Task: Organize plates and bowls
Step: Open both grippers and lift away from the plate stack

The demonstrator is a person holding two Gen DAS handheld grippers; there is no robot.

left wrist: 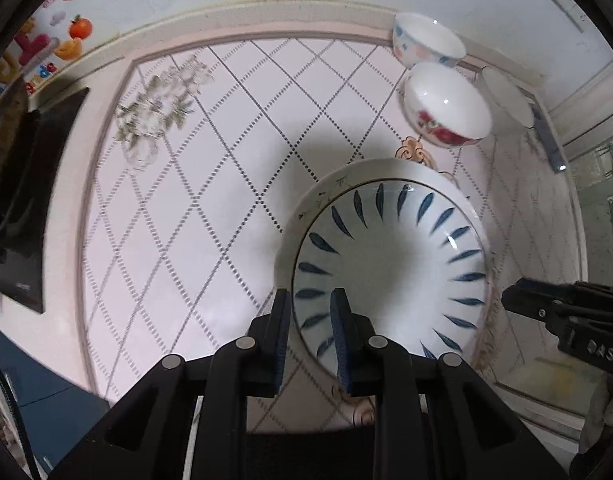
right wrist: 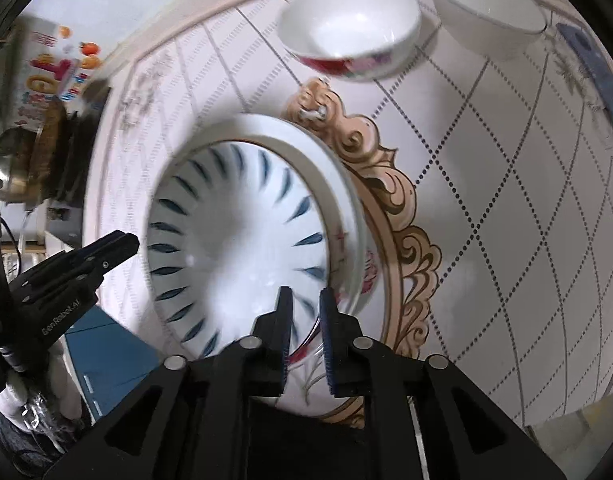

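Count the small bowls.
3: a dotted bowl at the table's far edge, a red-flowered bowl just nearer, a plain white bowl right of that. More may lie outside view.

Blue-leaf plate [left wrist: 390, 256] nested on white plate [left wrist: 302, 216]

"GenRobot.AI" in white on the black body of the left gripper [right wrist: 124, 246], right wrist view; "DAS" embossed on the black right gripper [left wrist: 510, 300], left wrist view; colourful poster [right wrist: 50, 76] lettering too blurred to read
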